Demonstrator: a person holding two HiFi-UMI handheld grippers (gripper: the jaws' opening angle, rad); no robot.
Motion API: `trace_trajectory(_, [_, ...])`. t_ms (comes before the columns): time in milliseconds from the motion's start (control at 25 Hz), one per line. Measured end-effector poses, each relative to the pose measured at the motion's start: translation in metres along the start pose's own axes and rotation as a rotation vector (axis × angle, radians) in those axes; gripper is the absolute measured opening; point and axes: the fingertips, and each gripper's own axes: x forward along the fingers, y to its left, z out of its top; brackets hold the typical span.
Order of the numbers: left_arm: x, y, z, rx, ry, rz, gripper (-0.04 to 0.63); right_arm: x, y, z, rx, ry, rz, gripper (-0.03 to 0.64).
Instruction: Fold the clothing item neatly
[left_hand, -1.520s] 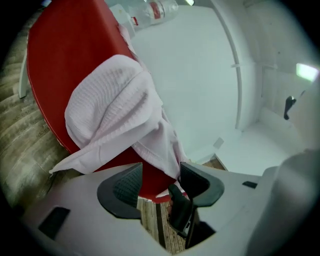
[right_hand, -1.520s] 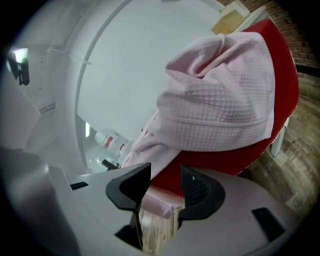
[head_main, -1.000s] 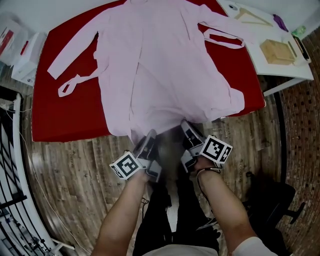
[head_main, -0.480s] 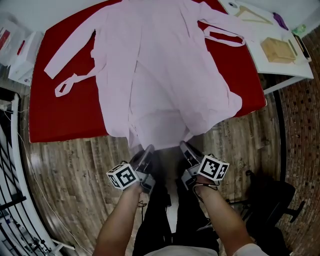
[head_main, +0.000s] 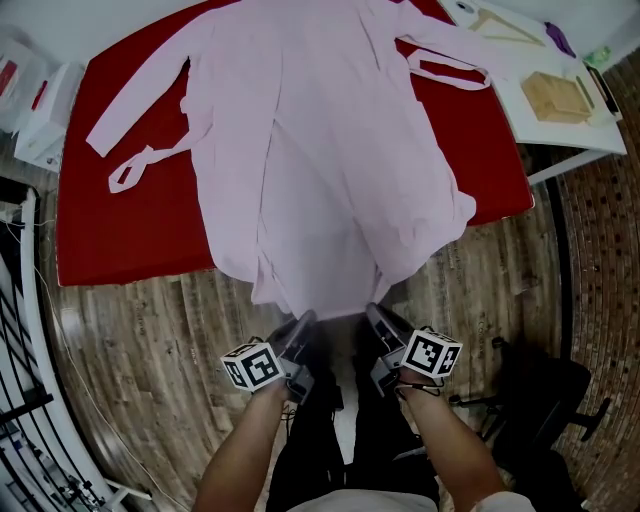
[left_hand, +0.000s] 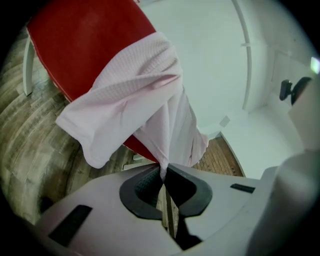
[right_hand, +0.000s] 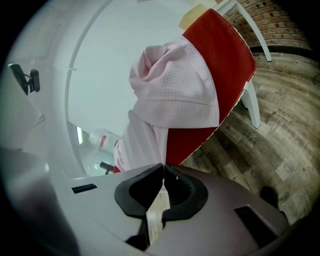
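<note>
**Both tools gripping the robe's near hem**

The head view is showing the scene whole: one pink robe (head_main: 330, 150) is lying spread along the red surface (head_main: 130, 230). Its two sleeves (head_main: 140, 100) are reaching left and right, and its near hem is hanging off the near edge over the wooden floor (head_main: 150, 330). Two tools are sitting side by side at that hem, the left tool (head_main: 303, 320) and the right tool (head_main: 372, 314).

Only the tool views are showing the grip itself. The left tool's jaws are pressing together on a thin pinch of pink cloth, and the right tool's jaws are clamping the hem edge the same way. The right tool view is also catching a white leg (right_hand: 252, 107) under the surface, which the head view is not showing.
</note>
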Motion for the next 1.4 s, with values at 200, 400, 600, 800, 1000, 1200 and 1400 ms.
trace_trajectory(200, [-0.001, 0.003, -0.009, -0.055, -0.038, -0.007, 0.011, -0.005, -0.006, -0.005, 0.004, 0.019, -0.007, 0.023])
trace_trajectory(400, [-0.004, 0.011, -0.004, -0.032, -0.037, 0.011, 0.011, -0.007, 0.001, -0.013, -0.040, 0.049, -0.005, 0.023])
trace_trajectory(600, [-0.013, 0.013, -0.001, -0.038, -0.058, 0.019, 0.011, -0.030, -0.016, -0.048, -0.038, 0.122, -0.095, 0.017])
trace_trajectory(800, [-0.011, 0.019, 0.000, -0.016, -0.054, 0.026, 0.012, -0.042, -0.043, -0.060, 0.004, 0.136, -0.135, 0.018])
trace_trajectory(1000, [-0.012, 0.030, -0.013, 0.014, -0.011, 0.075, 0.138, -0.023, -0.021, -0.036, -0.060, 0.130, -0.054, 0.020])
trace_trajectory(1200, [-0.036, 0.048, -0.002, 0.187, -0.008, 0.188, 0.150, 0.005, 0.029, -0.003, -0.229, 0.132, 0.019, 0.033])
trace_trajectory(1400, [-0.051, 0.066, 0.042, 0.417, -0.047, 0.361, 0.168, 0.046, 0.096, 0.020, -0.386, 0.143, 0.125, 0.084])
